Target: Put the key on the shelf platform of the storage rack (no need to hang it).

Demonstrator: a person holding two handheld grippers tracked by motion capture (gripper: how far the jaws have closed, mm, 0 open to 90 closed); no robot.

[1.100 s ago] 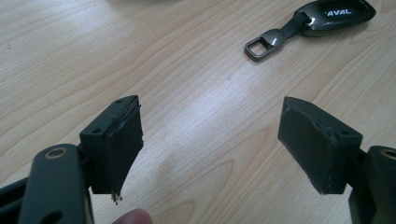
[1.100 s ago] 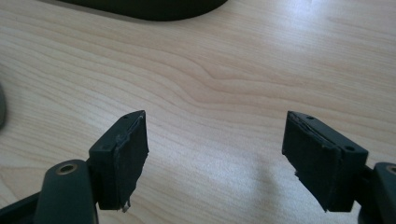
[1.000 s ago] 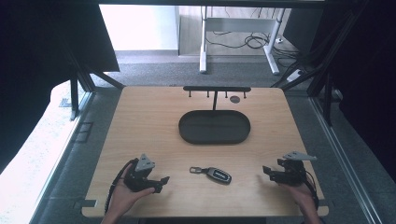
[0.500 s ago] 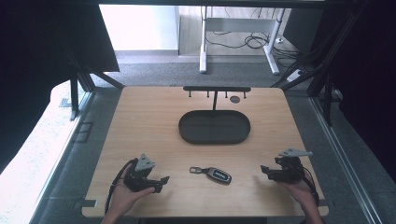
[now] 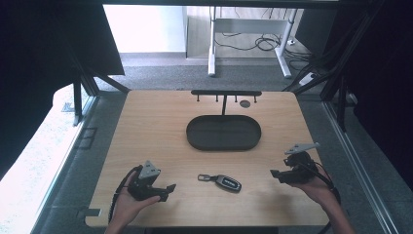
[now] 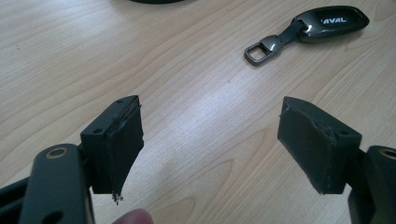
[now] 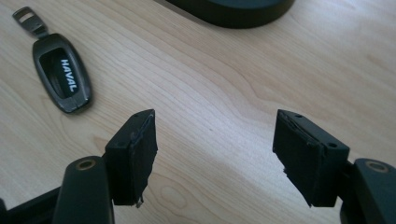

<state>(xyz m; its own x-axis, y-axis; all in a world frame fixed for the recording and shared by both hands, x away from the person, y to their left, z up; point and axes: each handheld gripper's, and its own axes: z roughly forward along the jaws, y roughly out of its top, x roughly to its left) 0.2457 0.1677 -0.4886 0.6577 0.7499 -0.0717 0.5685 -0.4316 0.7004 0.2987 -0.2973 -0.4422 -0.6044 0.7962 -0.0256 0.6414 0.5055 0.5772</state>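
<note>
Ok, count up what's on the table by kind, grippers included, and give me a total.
Car key fob: 1
Black oval tray: 1
Black hook rack: 1
Small dark disc: 1
Grippers: 2, left gripper and right gripper
Total: 6

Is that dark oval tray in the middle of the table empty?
Empty: the high view shows the oval tray with a bare dark floor; the car key lies outside it.

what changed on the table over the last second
The right gripper has lifted a little and edged inward toward the key fob; its jaws stay open and empty. The left gripper, also open, the fob, the tray and the rack are where they were. Nothing was taken hold of or let go.
</note>
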